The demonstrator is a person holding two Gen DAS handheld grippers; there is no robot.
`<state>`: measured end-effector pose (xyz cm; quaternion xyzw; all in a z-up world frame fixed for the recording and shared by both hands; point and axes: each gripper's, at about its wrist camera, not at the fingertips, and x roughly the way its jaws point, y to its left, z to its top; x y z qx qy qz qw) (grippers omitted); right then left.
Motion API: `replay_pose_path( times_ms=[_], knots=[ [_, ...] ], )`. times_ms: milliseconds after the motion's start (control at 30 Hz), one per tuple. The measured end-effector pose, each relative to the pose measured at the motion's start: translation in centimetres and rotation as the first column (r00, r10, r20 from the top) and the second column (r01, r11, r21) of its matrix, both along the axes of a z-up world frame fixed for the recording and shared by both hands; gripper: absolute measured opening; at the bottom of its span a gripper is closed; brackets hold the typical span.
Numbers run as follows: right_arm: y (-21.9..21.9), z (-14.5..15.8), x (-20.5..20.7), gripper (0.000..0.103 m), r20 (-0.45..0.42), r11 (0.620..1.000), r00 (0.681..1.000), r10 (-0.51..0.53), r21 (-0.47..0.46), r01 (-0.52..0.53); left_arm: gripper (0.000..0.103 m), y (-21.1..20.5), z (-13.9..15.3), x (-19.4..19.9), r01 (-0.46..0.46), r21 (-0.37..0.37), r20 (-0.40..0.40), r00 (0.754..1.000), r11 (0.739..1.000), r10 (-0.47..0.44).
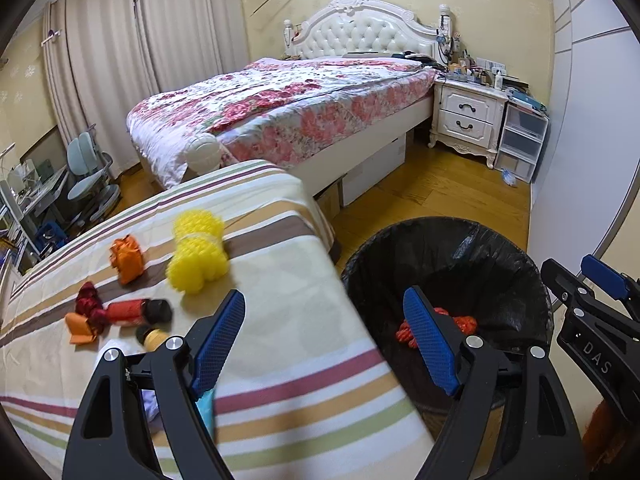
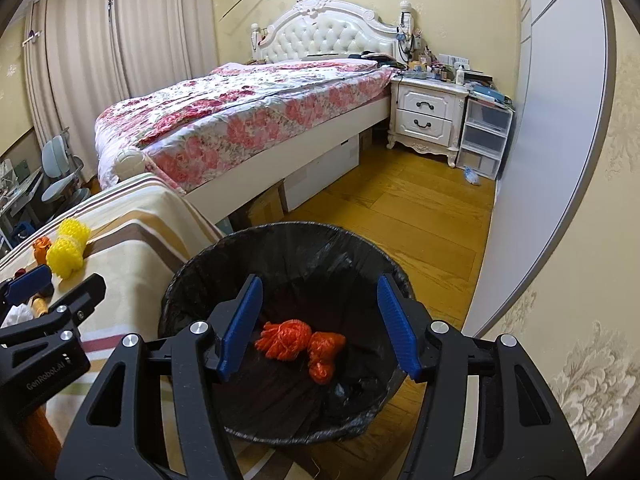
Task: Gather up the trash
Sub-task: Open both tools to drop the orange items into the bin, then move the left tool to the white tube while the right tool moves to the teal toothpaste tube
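Observation:
A black-lined trash bin [image 2: 192, 276] [image 1: 516, 264] stands on the floor beside a table with a striped cloth [image 1: 288, 340]. Two orange net bundles [image 2: 298, 340] [image 1: 466, 324] lie at its bottom. My right gripper [image 2: 320, 320] hangs open over the bin with nothing between its fingers. My left gripper [image 1: 324, 344] is open over the table's corner, straddling the table edge and the bin rim, also empty. On the cloth lie a yellow foam net [image 1: 198, 256] [image 2: 68, 252], an orange wrapper [image 1: 127, 258], a dark red and orange scrap pile [image 1: 108, 314] and a small dark-capped bottle [image 1: 154, 338].
A bed with a floral cover [image 1: 280, 108] stands behind the table, with boxes underneath. A white nightstand [image 1: 468, 116] and clear plastic drawers [image 1: 520, 140] line the back right wall. Wooden floor [image 2: 400, 216] lies open beyond the bin. A desk and chair [image 1: 88, 176] stand far left.

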<state>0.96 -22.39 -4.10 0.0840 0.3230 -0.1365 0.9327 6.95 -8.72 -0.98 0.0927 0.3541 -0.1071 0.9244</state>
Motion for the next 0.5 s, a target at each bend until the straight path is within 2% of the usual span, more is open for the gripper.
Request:
replay_pose_path(
  times_ms=[267,500],
  knots=[
    [3.6,0.1,-2.6,0.059,-0.009,0.998,0.999,0.053,0.022,-0.053,0.079,4.9,0.3,-3.1,-0.064,0.02,0.01,0.998,0.998,0.064],
    [7.4,0.2,-4.1,0.059,-0.003,0.991,0.992,0.128,0.034,-0.128,0.079,10.3,0.5,-5.4,-0.162,0.034,0.014,0.987,0.986,0.161]
  ],
)
